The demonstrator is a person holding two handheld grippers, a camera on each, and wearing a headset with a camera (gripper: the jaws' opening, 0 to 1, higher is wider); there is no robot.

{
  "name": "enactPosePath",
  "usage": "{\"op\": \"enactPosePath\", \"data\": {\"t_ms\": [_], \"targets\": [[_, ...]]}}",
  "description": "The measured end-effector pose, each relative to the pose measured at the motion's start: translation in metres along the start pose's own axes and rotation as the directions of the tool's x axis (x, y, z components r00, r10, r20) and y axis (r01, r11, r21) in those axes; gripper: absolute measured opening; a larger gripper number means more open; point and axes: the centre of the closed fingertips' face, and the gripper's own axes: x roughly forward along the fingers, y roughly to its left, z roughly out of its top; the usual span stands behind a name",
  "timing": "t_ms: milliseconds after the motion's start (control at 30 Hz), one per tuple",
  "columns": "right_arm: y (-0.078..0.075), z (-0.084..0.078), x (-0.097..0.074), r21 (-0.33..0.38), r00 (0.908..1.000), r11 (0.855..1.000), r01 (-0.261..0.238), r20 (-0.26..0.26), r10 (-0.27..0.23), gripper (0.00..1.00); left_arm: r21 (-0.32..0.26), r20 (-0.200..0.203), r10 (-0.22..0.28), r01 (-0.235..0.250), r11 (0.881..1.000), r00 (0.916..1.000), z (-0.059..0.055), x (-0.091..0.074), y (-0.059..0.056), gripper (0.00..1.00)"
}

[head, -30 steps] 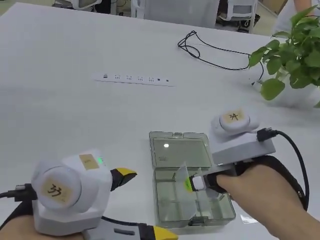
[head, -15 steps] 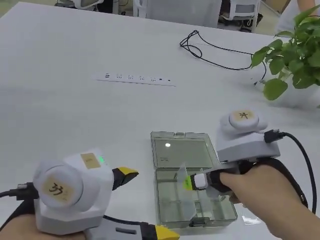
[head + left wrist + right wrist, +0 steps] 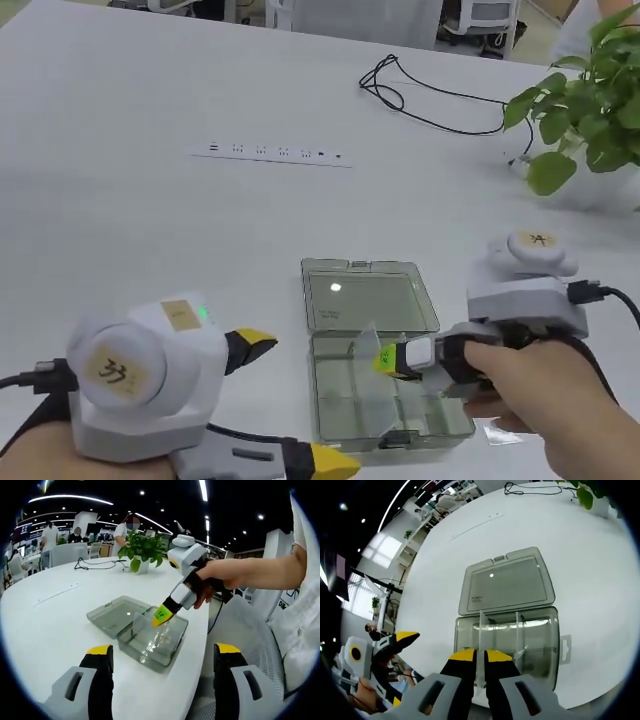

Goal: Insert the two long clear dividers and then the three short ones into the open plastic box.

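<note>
1. an open-plan office: long strip ceiling lights [image 3: 202,490] run overhead.
2. office chairs [image 3: 480,15] stand behind a big white table [image 3: 120,100].
3. a power strip [image 3: 275,153], a potted plant [image 3: 590,100], and people [image 3: 50,535] in the background.

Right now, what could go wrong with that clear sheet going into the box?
The divider in the right tongs looks tilted, so it may go in crooked and jam. The left tongs are open, apart from the box, so a push might slide it.
</note>
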Motion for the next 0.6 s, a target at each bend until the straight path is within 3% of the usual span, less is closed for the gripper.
{"op": "enactPosePath", "data": {"t_ms": [200,600], "targets": [[0.003,0.000,0.000,-0.007,0.9999,1.000,-0.001,0.014,0.001,0.07,-0.001,-0.001,-0.001,0.001,1.000,1.0000,-0.001,0.000,-0.001,0.84],[0.010,-0.003,0.010,-0.151,0.9998,0.988,0.005,-0.017,-0.008,0.08,0.018,-0.009,-0.002,0.002,1.000,1.0000,-0.003,0.001,-0.001,0.89]]}}
